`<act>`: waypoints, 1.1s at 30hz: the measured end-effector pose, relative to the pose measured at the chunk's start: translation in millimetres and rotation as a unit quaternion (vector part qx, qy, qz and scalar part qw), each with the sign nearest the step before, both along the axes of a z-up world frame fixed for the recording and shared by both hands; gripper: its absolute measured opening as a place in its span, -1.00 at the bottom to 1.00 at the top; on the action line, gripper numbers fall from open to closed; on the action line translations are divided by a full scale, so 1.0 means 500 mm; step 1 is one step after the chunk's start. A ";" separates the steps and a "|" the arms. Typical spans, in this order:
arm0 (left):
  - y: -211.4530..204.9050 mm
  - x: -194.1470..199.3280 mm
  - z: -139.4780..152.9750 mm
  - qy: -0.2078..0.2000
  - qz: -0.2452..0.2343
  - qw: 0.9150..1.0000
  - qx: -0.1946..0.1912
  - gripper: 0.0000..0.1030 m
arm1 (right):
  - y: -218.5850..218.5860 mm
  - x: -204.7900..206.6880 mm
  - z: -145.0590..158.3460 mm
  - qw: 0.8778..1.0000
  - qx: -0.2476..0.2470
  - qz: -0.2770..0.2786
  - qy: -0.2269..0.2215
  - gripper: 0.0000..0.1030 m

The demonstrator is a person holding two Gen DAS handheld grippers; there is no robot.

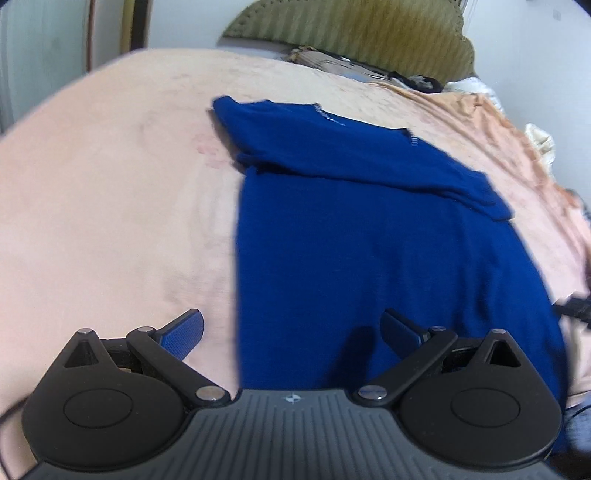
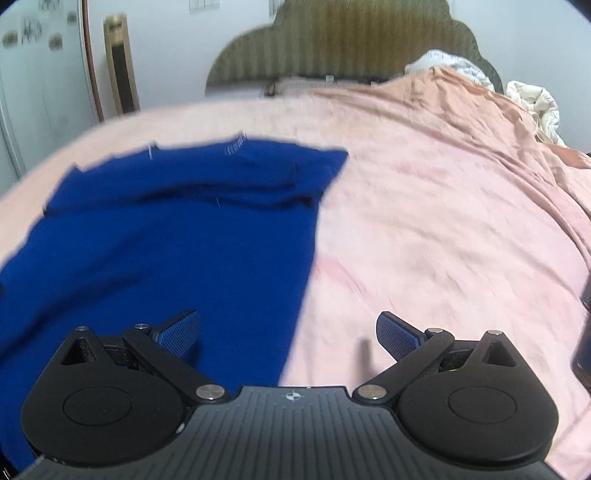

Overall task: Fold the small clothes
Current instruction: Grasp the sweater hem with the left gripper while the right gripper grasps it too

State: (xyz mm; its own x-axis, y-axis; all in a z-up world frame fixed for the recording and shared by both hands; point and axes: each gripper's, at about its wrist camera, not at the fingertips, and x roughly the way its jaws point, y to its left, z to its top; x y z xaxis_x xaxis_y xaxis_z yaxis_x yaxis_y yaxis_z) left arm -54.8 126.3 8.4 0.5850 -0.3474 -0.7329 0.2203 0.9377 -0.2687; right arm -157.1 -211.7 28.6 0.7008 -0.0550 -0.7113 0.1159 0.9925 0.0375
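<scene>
A dark blue T-shirt point(image 1: 369, 236) lies flat on the pink bedsheet point(image 1: 110, 221), its sleeves folded in across the top. My left gripper point(image 1: 291, 332) is open and empty, hovering over the shirt's near left edge. In the right wrist view the same blue shirt point(image 2: 166, 251) fills the left half. My right gripper point(image 2: 288, 332) is open and empty, straddling the shirt's near right edge, with the left finger over the cloth and the right finger over the sheet point(image 2: 443, 229).
An olive green headboard point(image 1: 354, 33) stands at the far end of the bed. Crumpled white bedding point(image 2: 532, 103) lies at the far right. A dark item point(image 1: 424, 81) sits near the headboard. A wall and door frame point(image 2: 92, 62) are at left.
</scene>
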 end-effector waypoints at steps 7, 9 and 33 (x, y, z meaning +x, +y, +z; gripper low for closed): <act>-0.043 0.023 -0.003 0.028 -0.040 0.997 -0.064 0.97 | 0.064 0.006 -0.027 0.994 0.057 0.090 0.007 0.53; -0.061 0.031 -0.004 0.035 -0.051 0.995 -0.077 0.95 | 0.089 0.020 -0.028 0.993 0.058 0.106 0.001 0.48; -0.150 0.191 0.023 -0.071 -0.023 0.996 0.041 -0.77 | 0.054 0.253 0.014 0.996 0.034 0.041 -0.076 -0.70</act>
State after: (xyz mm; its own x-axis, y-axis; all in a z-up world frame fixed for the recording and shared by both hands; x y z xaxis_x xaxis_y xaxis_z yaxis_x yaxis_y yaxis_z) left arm 40.6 51.2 20.0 0.6695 -0.3188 -0.6709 0.2948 0.9431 -0.1540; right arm -30.7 -184.8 35.5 0.8008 0.0510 -0.5967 0.0228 0.9930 0.1155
